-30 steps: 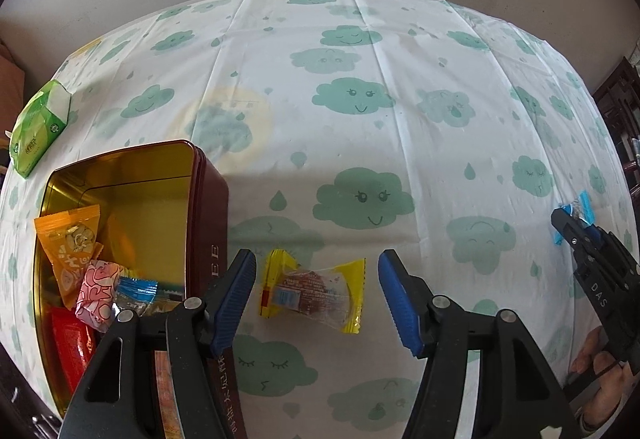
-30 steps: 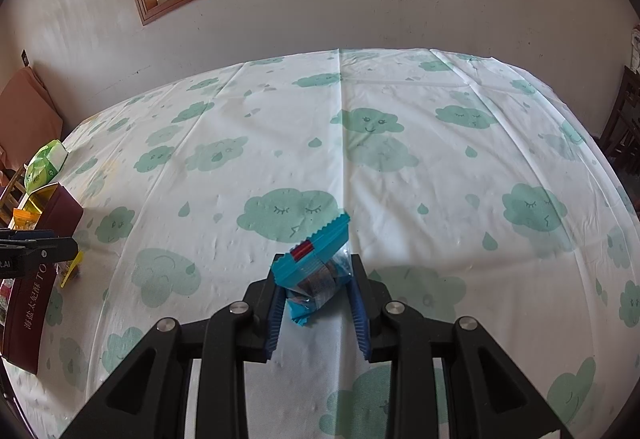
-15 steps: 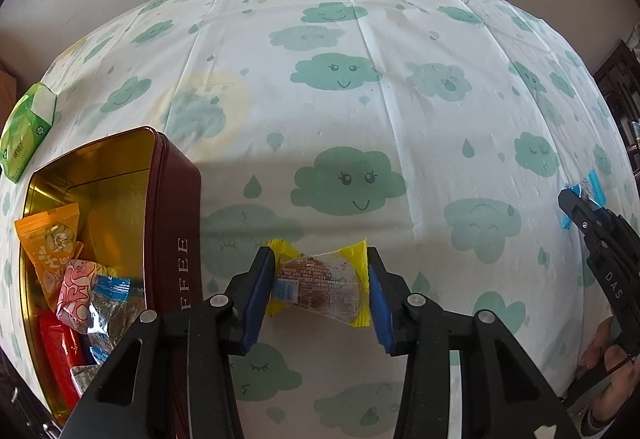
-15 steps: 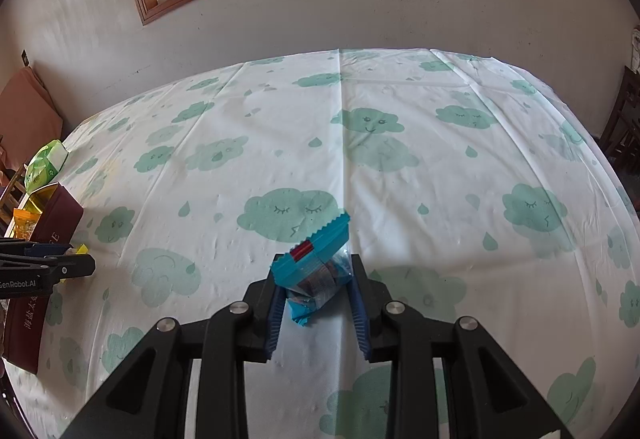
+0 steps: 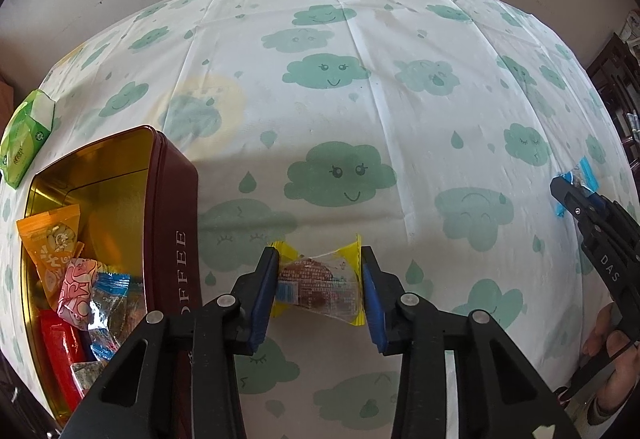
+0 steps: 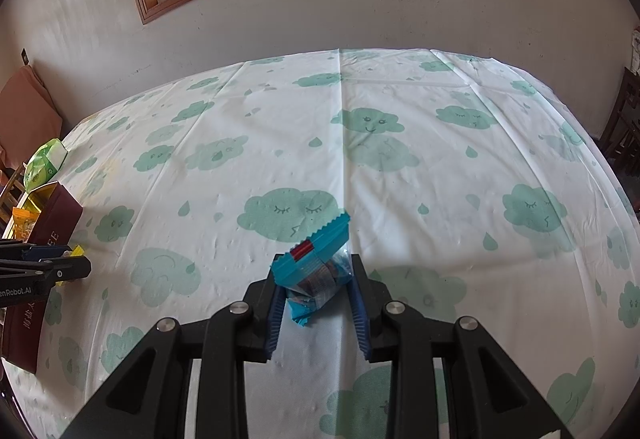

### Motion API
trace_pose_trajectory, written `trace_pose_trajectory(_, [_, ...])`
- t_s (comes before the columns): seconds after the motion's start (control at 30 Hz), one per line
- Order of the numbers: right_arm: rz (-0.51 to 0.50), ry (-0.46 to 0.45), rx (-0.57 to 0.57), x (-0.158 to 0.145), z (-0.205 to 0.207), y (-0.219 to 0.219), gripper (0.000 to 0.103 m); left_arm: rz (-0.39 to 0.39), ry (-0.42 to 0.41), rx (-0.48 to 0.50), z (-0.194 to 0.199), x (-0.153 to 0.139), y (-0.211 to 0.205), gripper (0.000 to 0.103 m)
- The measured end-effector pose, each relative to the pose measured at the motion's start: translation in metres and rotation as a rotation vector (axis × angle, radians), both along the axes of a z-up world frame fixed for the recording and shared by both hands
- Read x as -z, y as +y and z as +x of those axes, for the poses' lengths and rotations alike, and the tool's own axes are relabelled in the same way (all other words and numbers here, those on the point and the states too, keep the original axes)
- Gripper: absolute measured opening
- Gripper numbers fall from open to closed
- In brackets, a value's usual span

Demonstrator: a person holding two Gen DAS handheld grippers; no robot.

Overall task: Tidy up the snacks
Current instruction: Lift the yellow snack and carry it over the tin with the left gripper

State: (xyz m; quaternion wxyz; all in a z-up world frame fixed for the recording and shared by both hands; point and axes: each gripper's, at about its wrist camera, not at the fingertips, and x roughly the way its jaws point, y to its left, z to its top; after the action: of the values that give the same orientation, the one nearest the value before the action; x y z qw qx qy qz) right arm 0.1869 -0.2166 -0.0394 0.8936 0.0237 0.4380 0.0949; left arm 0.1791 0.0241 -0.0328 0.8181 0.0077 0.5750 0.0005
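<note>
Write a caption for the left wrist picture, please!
Left gripper pinches a yellow-ended clear-wrapped snack beside the open maroon tin.

left wrist view: tin (image 5: pixel 176 223) at 9 o'clock on the tablecloth (image 5: pixel 400 111), holding a heap of snack packets (image 5: pixel 76 279). a wrapped snack (image 5: pixel 318 281) sits between the pads of the left gripper (image 5: pixel 320 289), at 3 o'clock of the tin, just beside it. tissue pack (image 5: pixel 26 135) lies at 10 o'clock, behind the tin. right gripper (image 5: pixel 576 195) stands at 3 o'clock, well apart, with a second packet (image 6: pixel 316 271) in its jaws.
</note>
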Motion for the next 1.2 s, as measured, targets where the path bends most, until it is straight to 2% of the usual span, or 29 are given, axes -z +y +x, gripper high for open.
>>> trace_pose_trajectory(0.57, [-0.022, -0.001, -0.003, 0.001, 0.0, 0.002, 0.03, -0.021, -0.023, 0.017, -0.023, -0.018, -0.008, 0.036])
trace_pose_trajectory(0.83, [-0.028, -0.001, -0.004, 0.001, 0.0, 0.003, 0.03, -0.034, -0.067, 0.027, -0.038, -0.038, -0.009, 0.036])
trace_pose_trajectory(1.03, [-0.039, -0.002, -0.005, 0.001, 0.0, 0.004, 0.03, -0.038, -0.114, 0.004, -0.049, -0.059, 0.008, 0.036])
trace_pose_trajectory(1.2, [-0.048, -0.002, -0.005, 0.001, 0.0, 0.005, 0.03, -0.029, -0.16, -0.045, -0.059, -0.078, 0.038, 0.036])
